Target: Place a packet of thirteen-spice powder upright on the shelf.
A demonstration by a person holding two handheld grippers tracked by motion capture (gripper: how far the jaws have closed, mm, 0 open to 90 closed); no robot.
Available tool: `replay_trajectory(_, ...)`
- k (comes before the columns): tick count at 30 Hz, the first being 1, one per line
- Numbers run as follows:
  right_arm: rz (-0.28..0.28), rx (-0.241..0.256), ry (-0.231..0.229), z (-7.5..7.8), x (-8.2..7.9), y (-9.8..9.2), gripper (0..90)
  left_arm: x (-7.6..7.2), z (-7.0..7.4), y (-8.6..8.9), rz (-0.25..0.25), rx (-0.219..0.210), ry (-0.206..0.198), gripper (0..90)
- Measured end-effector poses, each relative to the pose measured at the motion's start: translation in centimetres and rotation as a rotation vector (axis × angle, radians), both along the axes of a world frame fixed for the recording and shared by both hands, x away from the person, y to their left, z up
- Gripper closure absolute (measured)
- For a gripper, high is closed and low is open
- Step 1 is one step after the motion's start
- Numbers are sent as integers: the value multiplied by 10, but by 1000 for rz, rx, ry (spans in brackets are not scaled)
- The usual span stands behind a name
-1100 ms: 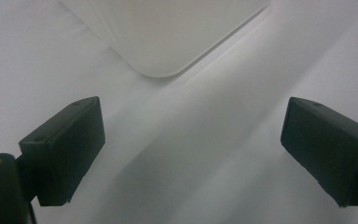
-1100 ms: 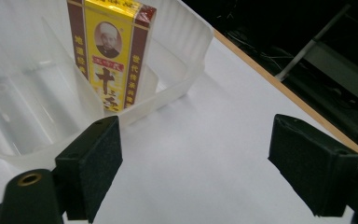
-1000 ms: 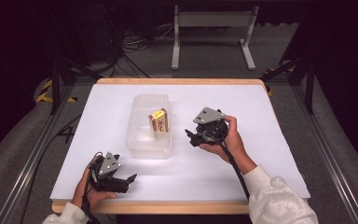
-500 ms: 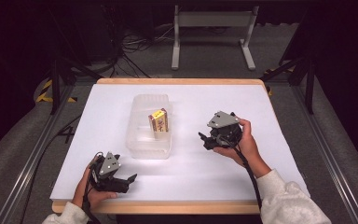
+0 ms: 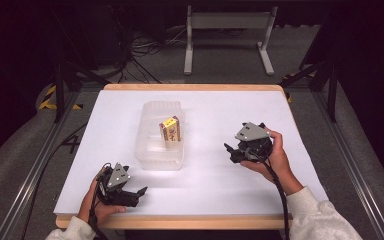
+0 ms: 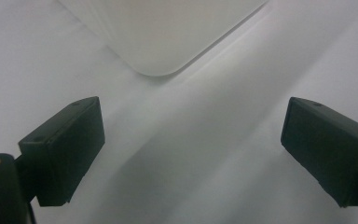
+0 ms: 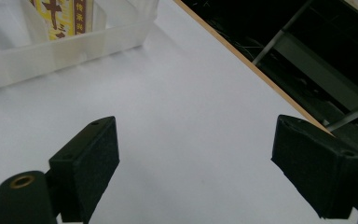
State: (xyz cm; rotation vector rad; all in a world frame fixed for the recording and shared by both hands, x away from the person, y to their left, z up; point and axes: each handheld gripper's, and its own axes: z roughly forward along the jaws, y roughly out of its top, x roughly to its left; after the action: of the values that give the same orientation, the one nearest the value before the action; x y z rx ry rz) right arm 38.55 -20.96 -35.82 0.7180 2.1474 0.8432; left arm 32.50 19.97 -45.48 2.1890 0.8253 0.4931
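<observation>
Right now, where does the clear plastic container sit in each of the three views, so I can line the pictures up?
High view: the clear plastic container sits left of table centre, a yellow box standing inside it.
Left gripper view: one rounded corner at top centre, beyond the open jaws.
Right gripper view: its wall at top left, the box's yellow print above it.
Shared landmark: the white table top.

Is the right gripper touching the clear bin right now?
Apart. In the high view, bare white table lies between the right gripper and the clear bin; the right gripper view shows open jaws holding nothing.
</observation>
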Motion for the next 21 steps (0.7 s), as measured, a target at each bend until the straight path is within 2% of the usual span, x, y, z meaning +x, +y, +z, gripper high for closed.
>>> replay_trajectory(15,-20,-16,4,-16,-12,-27,134,1,0,-1,0,4,2,67)
replay_trajectory(21,-31,-17,12,-27,-19,-42,130,1,-1,-1,0,4,5,67)
